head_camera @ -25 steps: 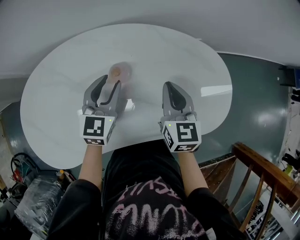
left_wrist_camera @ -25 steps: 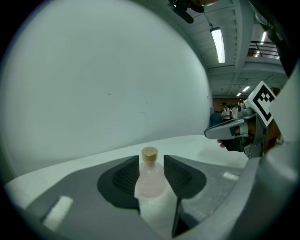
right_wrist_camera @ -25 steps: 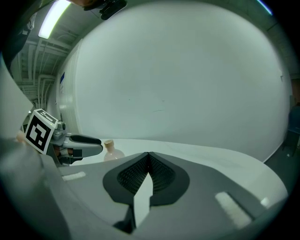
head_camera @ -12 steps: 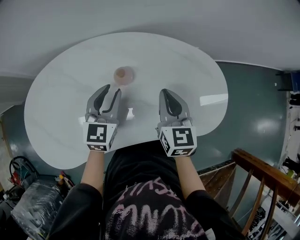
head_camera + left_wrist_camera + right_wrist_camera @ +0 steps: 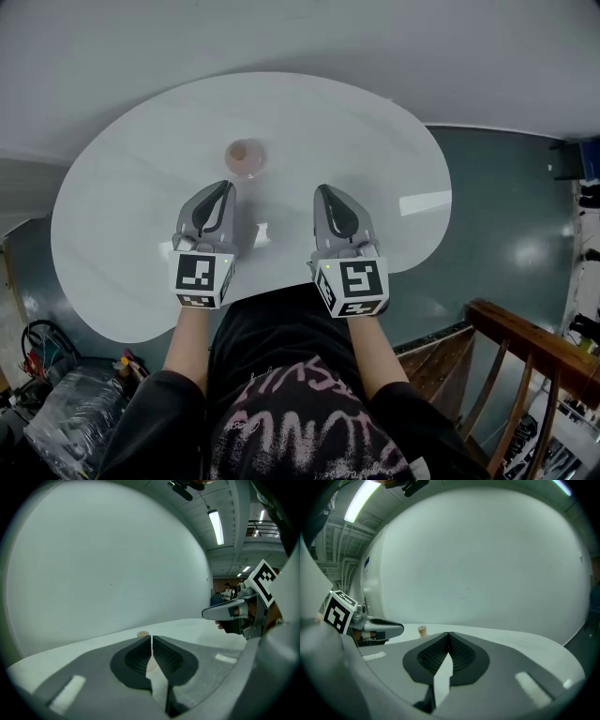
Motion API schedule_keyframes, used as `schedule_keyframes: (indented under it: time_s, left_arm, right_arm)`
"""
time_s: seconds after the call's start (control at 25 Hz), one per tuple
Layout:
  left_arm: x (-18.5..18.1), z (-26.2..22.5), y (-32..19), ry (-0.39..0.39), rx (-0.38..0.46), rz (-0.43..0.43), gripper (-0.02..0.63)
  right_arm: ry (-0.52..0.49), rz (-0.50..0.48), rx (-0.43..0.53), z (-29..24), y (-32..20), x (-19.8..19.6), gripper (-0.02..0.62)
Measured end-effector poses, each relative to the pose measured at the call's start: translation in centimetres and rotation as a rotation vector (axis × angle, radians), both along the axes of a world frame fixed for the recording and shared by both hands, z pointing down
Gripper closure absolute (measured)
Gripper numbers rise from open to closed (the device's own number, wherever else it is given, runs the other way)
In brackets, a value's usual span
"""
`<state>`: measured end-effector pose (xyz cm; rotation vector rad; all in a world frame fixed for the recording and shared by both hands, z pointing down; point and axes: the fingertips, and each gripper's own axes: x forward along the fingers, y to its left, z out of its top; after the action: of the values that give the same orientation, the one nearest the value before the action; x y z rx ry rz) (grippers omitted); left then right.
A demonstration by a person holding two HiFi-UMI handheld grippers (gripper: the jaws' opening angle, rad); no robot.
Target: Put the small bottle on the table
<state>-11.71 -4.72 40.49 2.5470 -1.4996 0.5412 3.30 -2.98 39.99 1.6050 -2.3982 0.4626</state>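
Observation:
The small bottle (image 5: pixel 245 156), pale pink with a round top, stands upright on the white oval table (image 5: pixel 141 178). It sits just beyond my left gripper (image 5: pixel 220 187), apart from it. That gripper is shut with nothing between its jaws; only the bottle's top (image 5: pixel 143 633) peeks over them in the left gripper view. My right gripper (image 5: pixel 326 192) is shut and empty too, beside the left one near the table's front edge. From the right gripper view the bottle (image 5: pixel 422 631) shows small at the left, past the left gripper (image 5: pixel 391 628).
A plain pale wall rises behind the table. To the right lies dark glossy floor (image 5: pixel 506 216) and a wooden railing (image 5: pixel 525 347). Bags and cables (image 5: pixel 56 394) lie on the floor at the lower left. The person's dark clothes fill the bottom centre.
The left gripper has let go of the bottle, drawn back toward the person and shut. The bottle now stands alone on the table. The right gripper barely moved.

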Motion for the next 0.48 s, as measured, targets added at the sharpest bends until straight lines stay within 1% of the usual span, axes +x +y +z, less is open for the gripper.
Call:
schedule_keyframes:
  time_s: [0.08,0.24,0.48]
  left_arm:
    - [0.23,-0.11,0.07,-0.002,0.001,0.003,0.606]
    - [0.55,-0.17,0.29,-0.006,-0.004,0.004,0.606]
    - [0.89,-0.54,0.09,-0.001,0.012,0.002,0.606]
  right_arm:
    - [-0.001,0.001,0.003,-0.16,0.05,0.19,0.585]
    - [-0.004,0.004,0.006,-0.25,0.25,0.55,0.585]
    - [-0.014,0.002,0.014,-0.39,0.08,0.70,0.585]
